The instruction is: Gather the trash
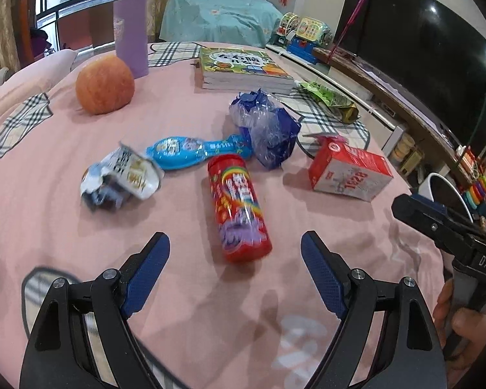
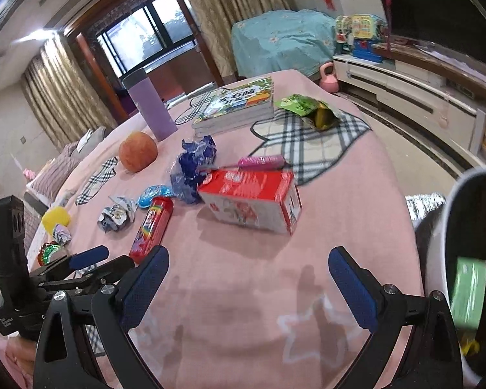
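Observation:
Trash lies on the pink tablecloth (image 1: 184,291). A red candy tube (image 1: 239,207) lies just ahead of my open, empty left gripper (image 1: 235,253). Beyond it are a crumpled white wrapper (image 1: 123,175), a blue packet (image 1: 191,150), a blue plastic wrap (image 1: 265,126) and a red carton (image 1: 350,168). My right gripper (image 2: 248,269) is open and empty, short of the red carton (image 2: 252,201). A green snack bag (image 2: 304,108) lies far back. A white bin (image 2: 463,259) with dark inside stands at the right edge, green trash in it.
An apple (image 1: 105,86), a purple flask (image 1: 131,29) and a stack of books (image 1: 243,71) stand at the table's far side. A yellow ball (image 2: 56,218) and small crumpled bits lie at the left. A TV cabinet (image 2: 405,87) runs along the right wall.

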`<state>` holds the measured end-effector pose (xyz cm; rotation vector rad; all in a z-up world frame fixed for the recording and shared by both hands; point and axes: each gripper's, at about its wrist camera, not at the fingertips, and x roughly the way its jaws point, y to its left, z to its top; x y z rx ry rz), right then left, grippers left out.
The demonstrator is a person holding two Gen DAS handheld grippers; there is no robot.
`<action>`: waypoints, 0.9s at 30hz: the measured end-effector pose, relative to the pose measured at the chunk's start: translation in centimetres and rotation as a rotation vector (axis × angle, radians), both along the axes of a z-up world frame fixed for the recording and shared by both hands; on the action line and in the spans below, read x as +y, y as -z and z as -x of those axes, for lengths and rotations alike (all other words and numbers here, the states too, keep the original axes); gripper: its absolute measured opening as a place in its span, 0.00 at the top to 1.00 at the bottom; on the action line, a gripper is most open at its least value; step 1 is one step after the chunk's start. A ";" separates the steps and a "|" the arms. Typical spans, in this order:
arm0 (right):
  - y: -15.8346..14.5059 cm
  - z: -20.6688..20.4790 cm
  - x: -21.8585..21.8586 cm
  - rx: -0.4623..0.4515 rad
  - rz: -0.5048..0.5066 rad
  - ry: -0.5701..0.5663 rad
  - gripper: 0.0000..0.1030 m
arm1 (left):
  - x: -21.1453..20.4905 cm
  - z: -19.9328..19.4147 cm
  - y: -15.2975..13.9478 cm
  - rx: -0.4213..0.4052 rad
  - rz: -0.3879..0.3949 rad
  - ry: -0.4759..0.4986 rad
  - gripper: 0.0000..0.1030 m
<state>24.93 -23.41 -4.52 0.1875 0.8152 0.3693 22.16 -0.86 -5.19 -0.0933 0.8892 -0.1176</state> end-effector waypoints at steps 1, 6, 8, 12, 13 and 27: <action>0.0 -0.5 0.0 -0.007 0.009 -0.002 0.03 | 0.0 -0.4 0.0 -0.001 -0.003 -0.002 0.17; 0.0 -2.7 0.6 -0.035 0.052 -0.042 0.03 | -0.3 -2.2 0.5 0.013 -0.009 0.002 0.17; 0.3 -3.5 1.0 -0.027 0.062 -0.064 0.03 | -0.4 -2.7 0.8 0.021 -0.013 0.007 0.17; 1.1 -4.6 1.3 -0.019 0.080 -0.095 0.03 | -0.3 -3.3 1.4 0.032 -0.022 0.013 0.17; 1.3 -4.9 1.3 -0.015 0.078 -0.100 0.03 | -0.3 -3.4 1.4 0.032 -0.022 0.015 0.17; 1.7 -3.7 1.8 0.011 0.077 -0.128 0.63 | -0.4 -2.9 1.9 0.030 -0.024 0.043 0.64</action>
